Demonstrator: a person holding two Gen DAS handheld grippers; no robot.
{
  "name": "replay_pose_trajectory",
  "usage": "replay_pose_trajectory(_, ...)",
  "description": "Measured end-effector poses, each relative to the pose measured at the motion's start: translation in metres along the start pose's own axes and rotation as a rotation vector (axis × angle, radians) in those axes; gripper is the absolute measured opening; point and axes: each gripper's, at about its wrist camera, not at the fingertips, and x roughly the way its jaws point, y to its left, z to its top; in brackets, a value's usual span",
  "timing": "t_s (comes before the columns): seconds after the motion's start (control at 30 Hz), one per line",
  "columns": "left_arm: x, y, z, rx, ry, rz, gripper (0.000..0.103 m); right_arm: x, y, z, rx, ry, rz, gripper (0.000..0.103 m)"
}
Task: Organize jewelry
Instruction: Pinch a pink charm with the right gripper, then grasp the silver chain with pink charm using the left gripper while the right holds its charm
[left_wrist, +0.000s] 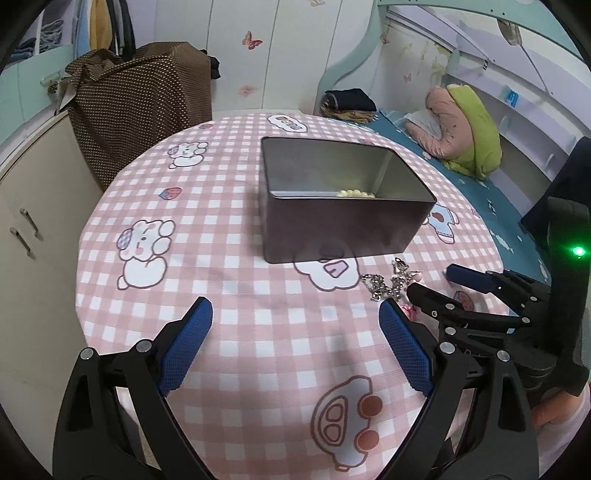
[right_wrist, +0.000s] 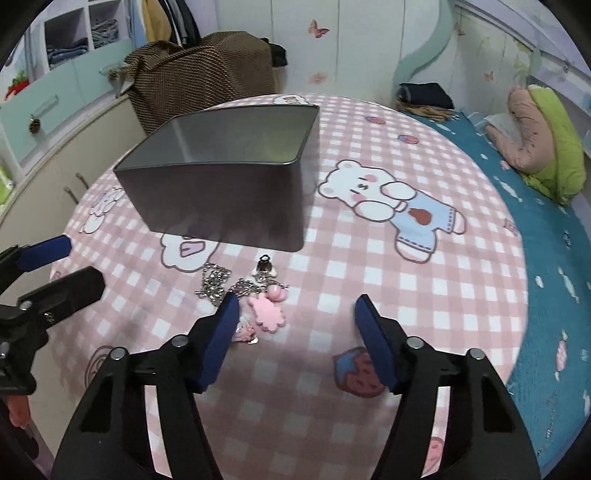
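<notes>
Pink checked cloth (left_wrist: 258, 332) with cartoon bears covers a round table in a bedroom. From the left wrist view, a grey metal tin (left_wrist: 332, 225) sits at centre frame, with pale beads (left_wrist: 355, 193) showing inside against its near wall. Right of centre, a silver chain (left_wrist: 384, 286) lies on the cloth just below the tin. The left gripper (left_wrist: 295, 347) hovers at the bottom with jaws wide apart and nothing between them.

From the right wrist view, the chain and a pink charm (right_wrist: 267, 314) lie at centre, below the tin. The right gripper (right_wrist: 295, 334) stands open, its left pad beside the charm, not pinching it.
</notes>
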Motion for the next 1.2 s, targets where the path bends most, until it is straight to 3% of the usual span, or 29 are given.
replay_pose_trajectory(0.07, 0.004, -0.004, 0.001, 0.008, 0.008, 0.000, 0.092, 0.000, 0.001, 0.000, -0.019, -0.002, 0.007, 0.043)
replay_pose_trajectory(0.2, 0.011, -0.013, 0.001, 0.024, 0.024, -0.010, 0.092, 0.000, 0.000, -0.003, -0.059, -0.010, -0.019, 0.032)
replay_pose_trajectory(0.3, 0.015, -0.020, 0.001, 0.033, 0.037, -0.013, 0.092, -0.002, -0.007, -0.004, -0.049, -0.014, -0.018, 0.017)
replay_pose_trajectory(0.67, 0.034, -0.062, -0.003, 0.114, 0.068, -0.066, 0.092, -0.023, -0.042, -0.011, 0.020, -0.056, -0.027, 0.016)
replay_pose_trajectory(0.87, 0.047, -0.089, -0.006, 0.189, 0.067, -0.045, 0.090, -0.029, -0.054, -0.014, 0.047, -0.073, -0.027, 0.016)
replay_pose_trajectory(0.97, 0.056, -0.097, -0.009, 0.209, 0.104, -0.042, 0.070, -0.030, -0.059, -0.016, 0.059, -0.079, -0.019, 0.016)
replay_pose_trajectory(1.07, 0.057, -0.103, -0.012, 0.255, 0.075, -0.049, 0.060, -0.030, -0.062, -0.016, 0.070, -0.080, -0.013, 0.016)
replay_pose_trajectory(1.2, 0.056, -0.103, -0.014, 0.263, 0.070, -0.068, 0.029, -0.029, -0.065, -0.016, 0.079, -0.081, -0.006, 0.016)
